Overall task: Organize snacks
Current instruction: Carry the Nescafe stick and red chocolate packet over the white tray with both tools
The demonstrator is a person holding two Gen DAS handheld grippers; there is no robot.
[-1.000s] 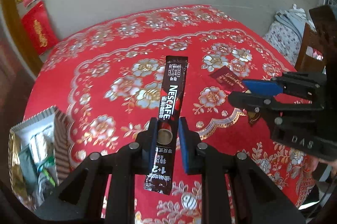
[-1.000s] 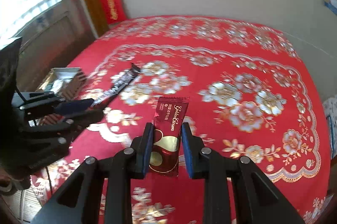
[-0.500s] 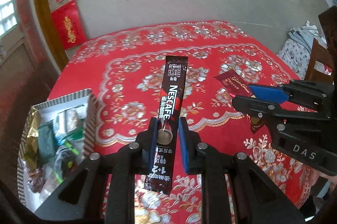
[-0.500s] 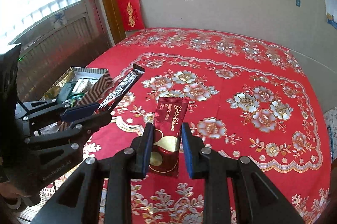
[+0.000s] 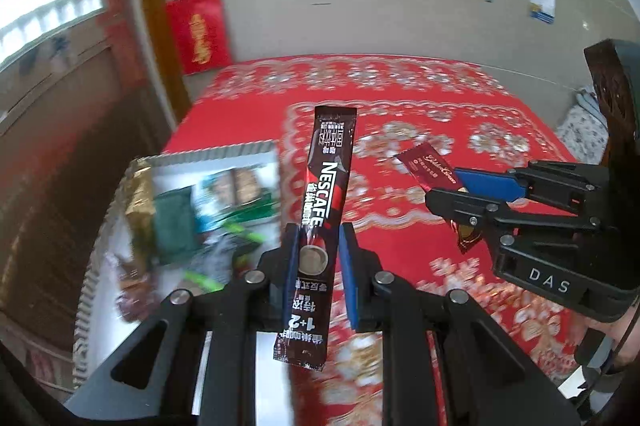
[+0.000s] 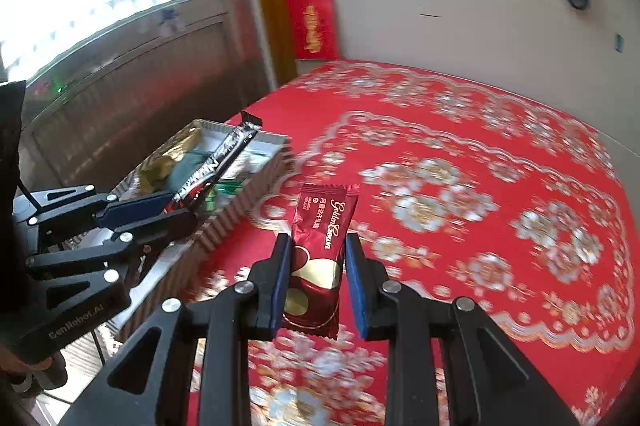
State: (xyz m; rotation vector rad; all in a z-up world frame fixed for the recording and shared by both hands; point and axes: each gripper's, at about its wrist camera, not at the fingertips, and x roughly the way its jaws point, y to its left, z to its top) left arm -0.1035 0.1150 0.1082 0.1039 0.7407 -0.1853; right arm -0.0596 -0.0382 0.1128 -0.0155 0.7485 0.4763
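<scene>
**Box now under the left gripper**

Box (image 5: pixel 120 226) fills the lower left of my left view now, where half a second ago it sat small at the frame's edge; a second ago it was barely in sight. So both grippers have swung toward the counter's left edge, where the box stands on the red cloth (image 6: pixel 460 153).

My left gripper (image 5: pixel 318 258) has its jaws clamped on the Nescafé stick (image 5: pixel 326 193), which points forward and up; in the right view its far end hangs over the box (image 6: pixel 256 161). My right gripper (image 6: pixel 318 266) has its jaws clamped on the Golden Crown candy (image 6: pixel 324 226), above the cloth just beside the box's ribbed wall, not yet over the opening.

The box already holds a gold packet, a green one and other wrappers, blurred by motion. I judge the carry nearly done: the stick looks ready to drop first, and the candy needs a little more travel left. The risk I see is the long stick catching the box wall or landing across the rim.
</scene>
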